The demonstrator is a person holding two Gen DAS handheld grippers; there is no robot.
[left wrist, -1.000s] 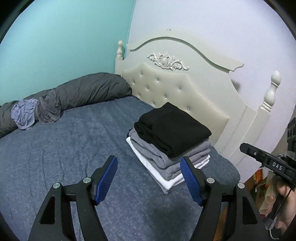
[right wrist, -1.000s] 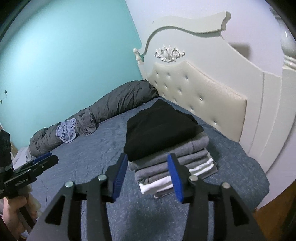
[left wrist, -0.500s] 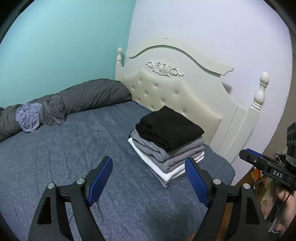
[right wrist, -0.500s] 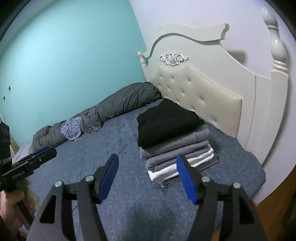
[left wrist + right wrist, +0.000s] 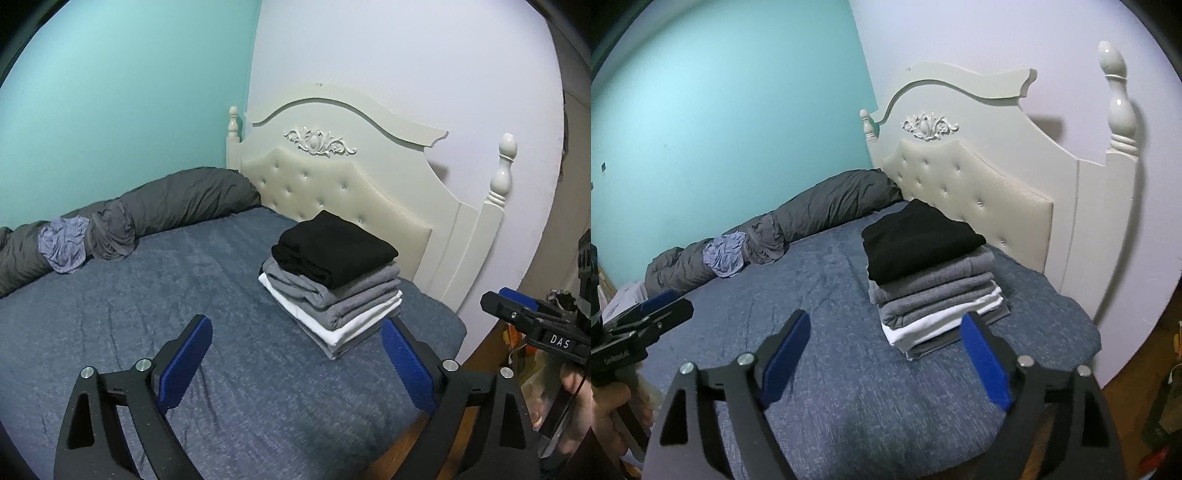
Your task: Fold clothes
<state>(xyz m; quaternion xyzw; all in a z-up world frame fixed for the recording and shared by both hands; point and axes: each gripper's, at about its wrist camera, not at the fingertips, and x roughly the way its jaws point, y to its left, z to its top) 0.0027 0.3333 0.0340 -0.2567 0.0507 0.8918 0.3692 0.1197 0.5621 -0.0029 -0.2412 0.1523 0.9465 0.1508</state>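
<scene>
Blue-padded left gripper (image 5: pixel 295 363) and right gripper (image 5: pixel 882 356) angled down, jaws just widened, empty, short of folded stack (image 5: pixel 332 273)

Black, grey and white clothes (image 5: pixel 332 273) on a speckled blue bedspread (image 5: pixel 147 302).

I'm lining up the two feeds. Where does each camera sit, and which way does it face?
Left wrist view: sits on the left tool, facing down across the bed at the stack; the right tool and a hand show at right.
Right wrist view: sits on the right tool, facing the same stack; the left tool and a hand show at left.
Shared: stack, bed, headboard, rolled duvet. Both tools have just been opening, with nothing between them.
</scene>
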